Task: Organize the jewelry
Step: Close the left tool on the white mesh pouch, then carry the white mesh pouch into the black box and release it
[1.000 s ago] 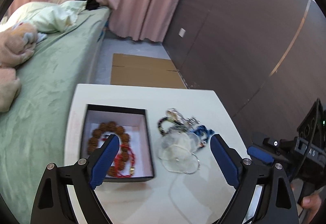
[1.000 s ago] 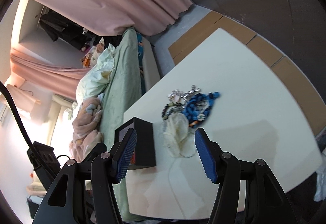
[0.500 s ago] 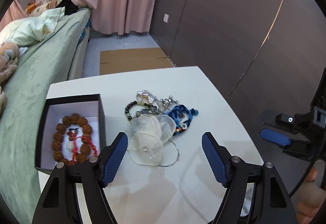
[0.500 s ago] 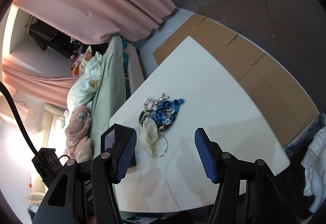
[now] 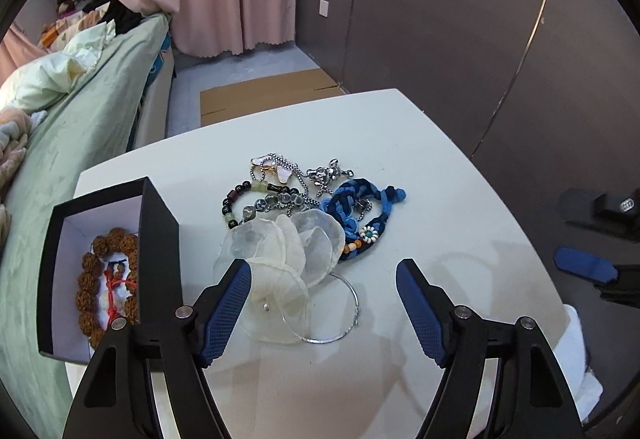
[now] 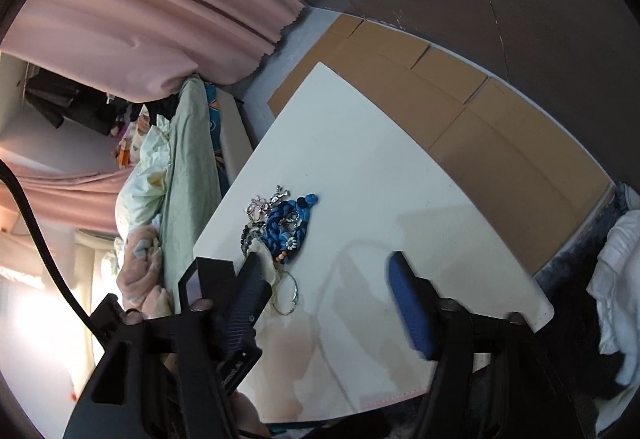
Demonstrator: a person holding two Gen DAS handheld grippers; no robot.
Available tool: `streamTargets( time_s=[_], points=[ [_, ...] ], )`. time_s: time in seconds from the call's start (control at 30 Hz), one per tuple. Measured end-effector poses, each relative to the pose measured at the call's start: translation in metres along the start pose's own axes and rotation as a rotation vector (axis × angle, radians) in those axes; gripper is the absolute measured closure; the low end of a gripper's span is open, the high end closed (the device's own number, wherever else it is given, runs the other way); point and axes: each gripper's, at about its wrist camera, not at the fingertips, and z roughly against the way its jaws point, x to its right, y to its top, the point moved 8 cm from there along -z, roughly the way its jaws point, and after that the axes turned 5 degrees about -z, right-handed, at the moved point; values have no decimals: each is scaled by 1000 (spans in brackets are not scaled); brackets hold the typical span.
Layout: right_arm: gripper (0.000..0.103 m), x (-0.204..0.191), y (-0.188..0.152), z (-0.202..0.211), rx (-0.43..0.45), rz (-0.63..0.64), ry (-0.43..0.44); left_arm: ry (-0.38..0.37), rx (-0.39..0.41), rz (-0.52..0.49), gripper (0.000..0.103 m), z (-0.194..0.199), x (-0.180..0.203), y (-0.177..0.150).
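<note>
Currently the jewelry pile (image 5: 304,215) sits mid-tabletop beside the black box (image 5: 156,239); left gripper (image 5: 324,303) is spread, empty (right gripper (image 6: 324,303) just widened, empty). Tangled chains risk being dragged along together.

The black box (image 5: 158,239) wall hides part of the brown bead bracelet (image 5: 90,279), and the tangled chains (image 5: 296,183) perhaps overlap indistinguishably.

left gripper (image 5: 324,305) nearer jewelry pile (image 5: 304,215)

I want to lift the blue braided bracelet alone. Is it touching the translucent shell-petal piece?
Touching. In the left wrist view, the shell-petal piece overlaps the edge of the blue braided bracelet, with no gap between them.
</note>
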Motion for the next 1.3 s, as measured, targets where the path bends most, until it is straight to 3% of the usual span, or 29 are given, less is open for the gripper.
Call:
streamTargets(
  time_s=[0.13,0.2,0.3,0.43,0.47,0.53,1.13,1.23,1.3],
  points=[
    [14,-1,1,-1,-1,-22,27,9,-20,-12,28,-10,-1,0],
    [12,-1,1,-3,-11,-22,33,14,-36,-8,34,-16,-3,-1],
    [12,-2,2,-6,-21,-31,36,12,-66,5,52,-25,-6,-4],
    [11,-5,2,-11,-33,-33,38,33,-71,3,95,-28,-12,-4],
    [11,-5,2,-12,-37,-34,39,24,-70,14,98,-27,-14,-3],
    [11,-7,2,-15,-44,-37,39,19,-56,28,101,-24,-18,0],
    [12,-34,-3,-48,-68,35,4,-63,98,148,102,40,-60,30],
    [19,-44,-6,-56,-68,64,10,-69,117,173,102,50,-69,31],
    [30,-47,-9,-62,-75,73,11,-73,127,186,102,55,-76,31]
  ],
)
